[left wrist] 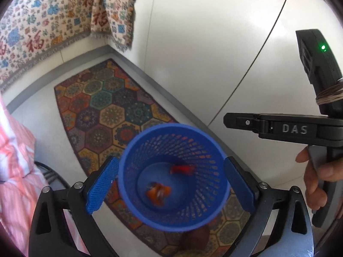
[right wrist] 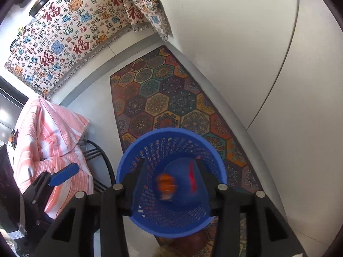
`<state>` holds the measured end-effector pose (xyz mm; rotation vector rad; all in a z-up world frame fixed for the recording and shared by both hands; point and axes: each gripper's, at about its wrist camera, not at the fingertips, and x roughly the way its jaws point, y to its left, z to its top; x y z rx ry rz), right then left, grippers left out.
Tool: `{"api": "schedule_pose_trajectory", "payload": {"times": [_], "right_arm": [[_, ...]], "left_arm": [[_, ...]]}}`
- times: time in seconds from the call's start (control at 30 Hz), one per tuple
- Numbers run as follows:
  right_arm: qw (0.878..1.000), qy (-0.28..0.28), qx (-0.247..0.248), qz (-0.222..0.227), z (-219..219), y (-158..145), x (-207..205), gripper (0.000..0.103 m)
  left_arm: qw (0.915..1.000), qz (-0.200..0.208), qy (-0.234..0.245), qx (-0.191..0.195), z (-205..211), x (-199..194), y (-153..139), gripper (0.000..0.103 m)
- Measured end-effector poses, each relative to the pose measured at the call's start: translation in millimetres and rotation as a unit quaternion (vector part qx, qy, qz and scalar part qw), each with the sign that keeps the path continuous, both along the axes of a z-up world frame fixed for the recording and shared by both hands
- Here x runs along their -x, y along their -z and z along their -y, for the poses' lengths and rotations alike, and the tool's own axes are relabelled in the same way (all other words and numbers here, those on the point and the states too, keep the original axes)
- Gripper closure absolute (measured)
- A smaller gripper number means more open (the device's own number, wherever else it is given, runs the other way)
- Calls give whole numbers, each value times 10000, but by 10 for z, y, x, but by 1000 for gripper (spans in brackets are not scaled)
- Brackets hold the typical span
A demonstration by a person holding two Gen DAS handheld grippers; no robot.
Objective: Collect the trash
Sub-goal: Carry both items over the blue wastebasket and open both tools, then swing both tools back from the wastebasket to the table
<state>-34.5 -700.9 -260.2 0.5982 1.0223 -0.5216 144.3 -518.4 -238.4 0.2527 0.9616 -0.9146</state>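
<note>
A blue mesh basket [left wrist: 130,197] stands on the patterned rug, seen from above in both views. Inside it lie a blurred orange piece of trash [left wrist: 158,192] and a red piece [left wrist: 182,169]. My left gripper [left wrist: 171,182] hangs above the basket, open, its blue pads [left wrist: 103,184] framing the rim without touching it. My right gripper [right wrist: 170,167] is open over the basket's mouth. The orange trash [right wrist: 166,184] shows blurred between and below its black fingers [right wrist: 137,171], free of both, and the red piece [right wrist: 193,177] lies to its right. A hand [left wrist: 317,177] holds the right gripper's handle.
The hexagon-patterned rug [right wrist: 163,98] runs along a white wall [right wrist: 246,53]. A fringed cloth with red characters [right wrist: 64,38] hangs at the back. A pink striped cloth [right wrist: 51,128] covers furniture with black legs at the left. Something brown [left wrist: 195,237] shows under the basket's near edge.
</note>
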Motion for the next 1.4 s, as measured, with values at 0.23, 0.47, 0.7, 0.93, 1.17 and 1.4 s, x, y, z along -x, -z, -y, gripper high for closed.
{"api": "schedule_pose_trajectory", "payload": {"times": [0.23,0.47,0.7,0.93,1.17,1.4], "right_arm": [[9958,-183,873,227,-317,-334,-63,56],[9832,-442,1566,823,-777,-798,-105,35],[9761,-485,1834,1059,-1348,-1095,-136,29],[9673,-1174,1666,1513,-2396,-1125,-222,29],[9435,-2531,1681,1325,-3809,-1110,-776,29],[9362,-3146,1486,493,-4646,-707,-1528,29]], "left_arm": [[9976,526,-266,364,-539,215,-481,5],[9949,392,-767,527,-1176,363,-899,5],[9912,661,-1060,429,-1969,585,-1267,0],[9805,739,-1767,443,-3141,593,-1376,0],[9418,730,-3268,-303,-4358,99,-994,1],[9003,651,-4272,-521,-5204,-358,-670,1]]}}
